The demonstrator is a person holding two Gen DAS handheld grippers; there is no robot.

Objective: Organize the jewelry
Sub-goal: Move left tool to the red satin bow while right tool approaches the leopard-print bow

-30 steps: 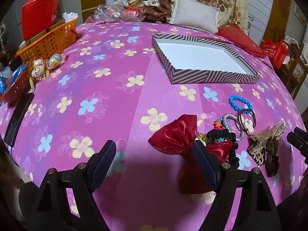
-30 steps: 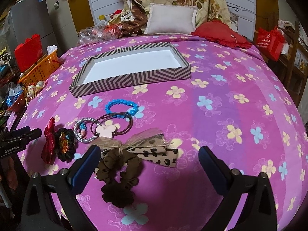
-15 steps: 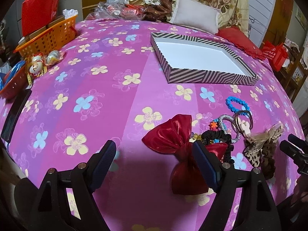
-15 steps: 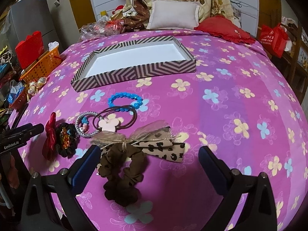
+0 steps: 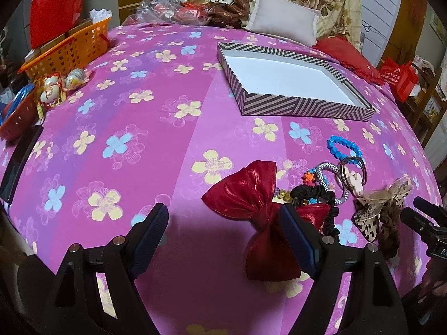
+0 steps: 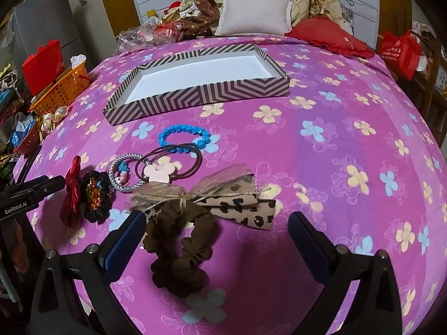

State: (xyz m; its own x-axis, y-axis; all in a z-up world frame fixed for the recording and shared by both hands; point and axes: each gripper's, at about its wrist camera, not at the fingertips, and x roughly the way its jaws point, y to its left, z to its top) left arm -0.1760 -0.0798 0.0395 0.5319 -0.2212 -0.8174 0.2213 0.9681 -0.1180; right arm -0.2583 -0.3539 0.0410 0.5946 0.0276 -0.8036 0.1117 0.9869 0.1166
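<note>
Hair accessories lie in a cluster on the pink flowered bedspread (image 5: 111,145). A shiny red bow (image 5: 245,195) sits by my left gripper's right finger; the left gripper (image 5: 223,229) is open and holds nothing. Behind the bow lie a black beaded scrunchie (image 6: 96,195), a silver-grey braided tie (image 6: 117,173), a brown elastic with a pink mouse-shaped charm (image 6: 159,171) and a blue bead bracelet (image 6: 181,136). A brown scrunchie with a leopard-print bow (image 6: 178,240) lies between the fingers of my open right gripper (image 6: 216,237). The striped box lid (image 6: 195,95) with a white inside stands farther back.
An orange basket (image 5: 69,47) and a red bag (image 5: 56,8) sit at the bed's left edge, with wrapped sweets (image 5: 56,86) beside them. A white pillow (image 6: 254,14), a red cushion (image 6: 329,39) and a floral quilt crowd the headboard end. The left gripper's tip (image 6: 30,192) shows at left.
Both grippers have edged forward and down a little toward the accessories, which now look nearer. Nothing on the bed has moved, and both stay open.
</note>
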